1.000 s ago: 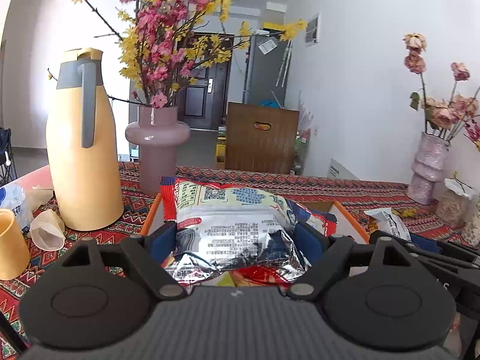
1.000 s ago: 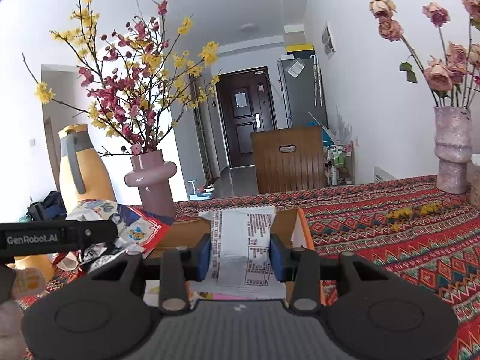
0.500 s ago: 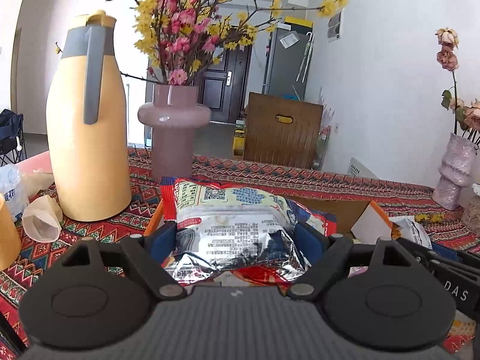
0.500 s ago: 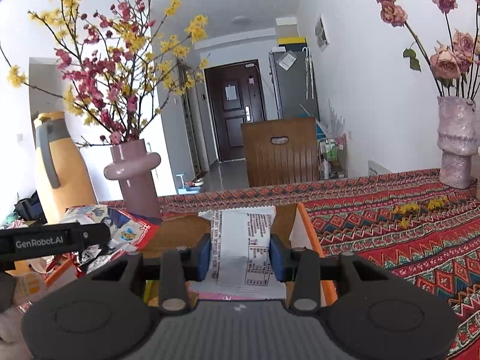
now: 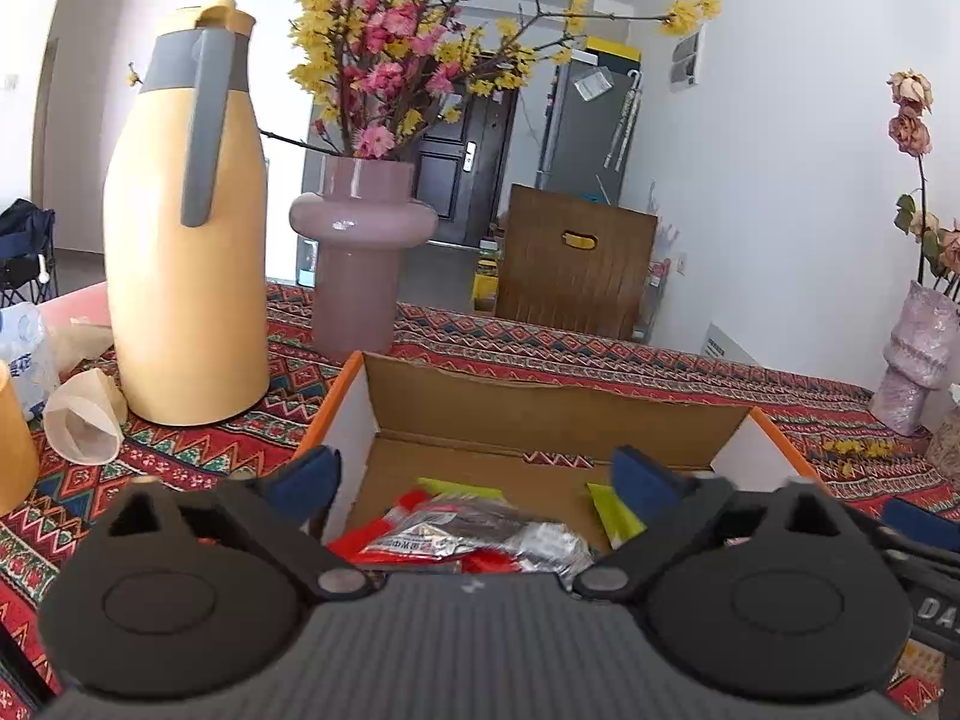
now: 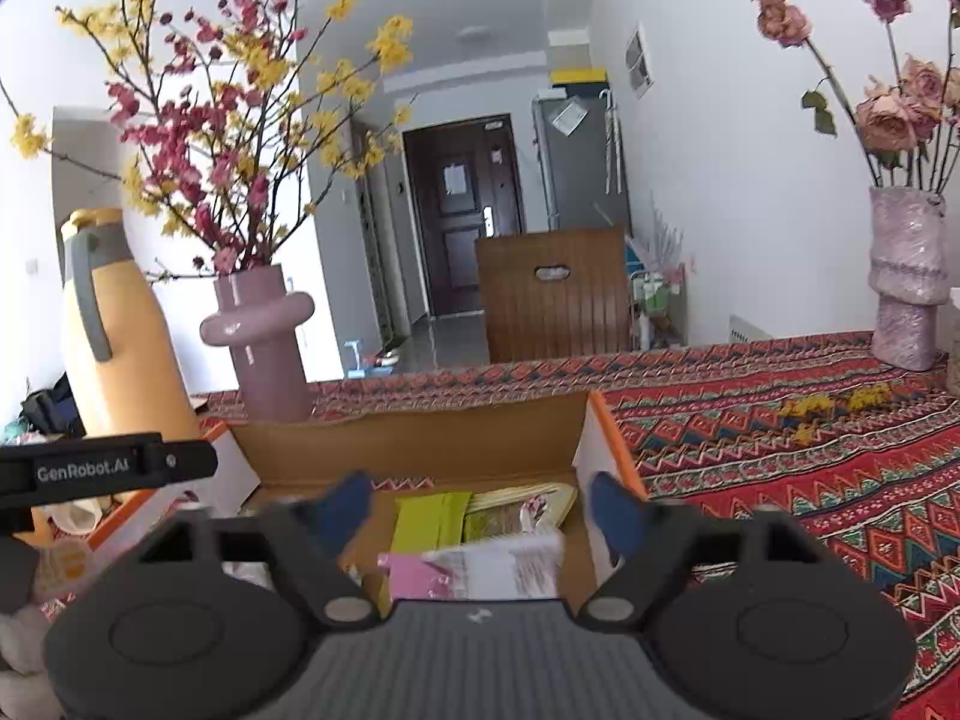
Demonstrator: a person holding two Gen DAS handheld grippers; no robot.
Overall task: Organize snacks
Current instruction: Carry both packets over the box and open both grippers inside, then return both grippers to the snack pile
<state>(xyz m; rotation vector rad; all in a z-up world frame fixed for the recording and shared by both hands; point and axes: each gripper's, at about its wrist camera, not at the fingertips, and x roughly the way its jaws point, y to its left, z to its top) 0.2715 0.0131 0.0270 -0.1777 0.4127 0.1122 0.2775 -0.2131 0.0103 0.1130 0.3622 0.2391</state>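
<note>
The left gripper (image 5: 477, 474) has just been opening; its jaws stand wide with nothing between them, and the silver bag (image 5: 474, 540) lies below in the box (image 5: 540, 414). The right gripper (image 6: 480, 507) has also just been opening and is empty; the white packet (image 6: 510, 564) rests, blurred, apparently atop a pink pack (image 6: 414, 576) in the same box. Beyond stand a jug (image 5: 186, 252) and a vase (image 5: 360, 276) on the patterned cloth (image 6: 780, 444).
</note>
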